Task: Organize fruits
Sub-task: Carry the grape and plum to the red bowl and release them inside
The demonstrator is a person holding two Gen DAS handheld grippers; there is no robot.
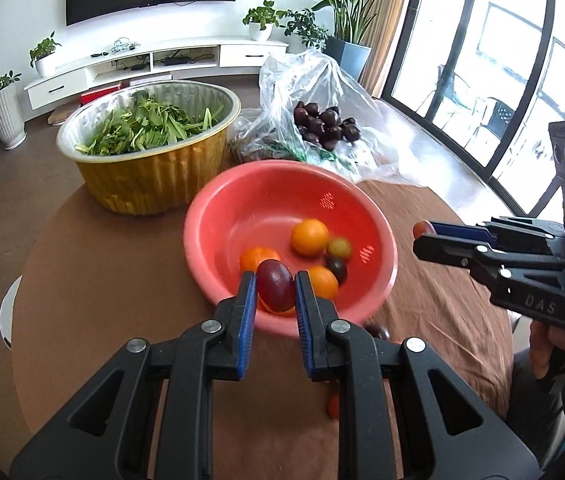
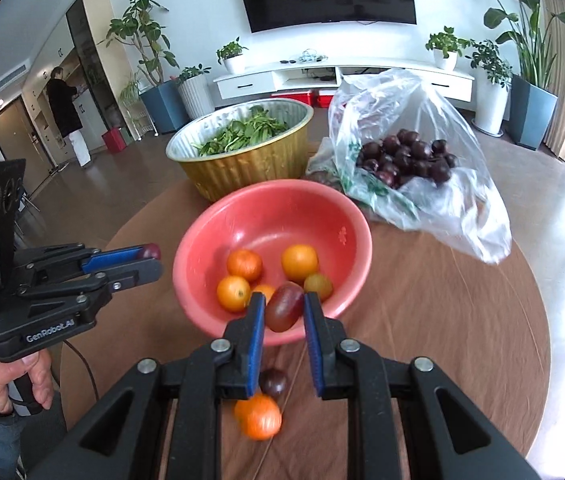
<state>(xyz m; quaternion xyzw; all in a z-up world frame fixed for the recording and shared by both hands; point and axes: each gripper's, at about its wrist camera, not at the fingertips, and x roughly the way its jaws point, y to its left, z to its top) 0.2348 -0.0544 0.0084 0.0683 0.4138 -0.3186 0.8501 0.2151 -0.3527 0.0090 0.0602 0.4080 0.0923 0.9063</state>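
Note:
A pink bowl (image 1: 250,200) (image 2: 274,212) sits mid-table holding several orange and dark tomatoes. My left gripper (image 1: 275,286) is shut on a dark red tomato (image 1: 276,290) at the bowl's near rim; it shows at the left of the right wrist view (image 2: 150,258). My right gripper (image 2: 282,310) is shut on a dark red-brown tomato (image 2: 284,306) over the bowl's near rim; it shows at the right of the left wrist view (image 1: 422,236). An orange tomato (image 2: 260,418) and a dark one (image 2: 273,382) lie on the table before the bowl.
A gold foil basin of greens (image 1: 150,148) (image 2: 242,148) stands behind the bowl. A clear plastic bag of dark fruit (image 1: 322,120) (image 2: 410,156) lies to the back right. The round table has a brown cloth (image 2: 442,320). A person stands far left.

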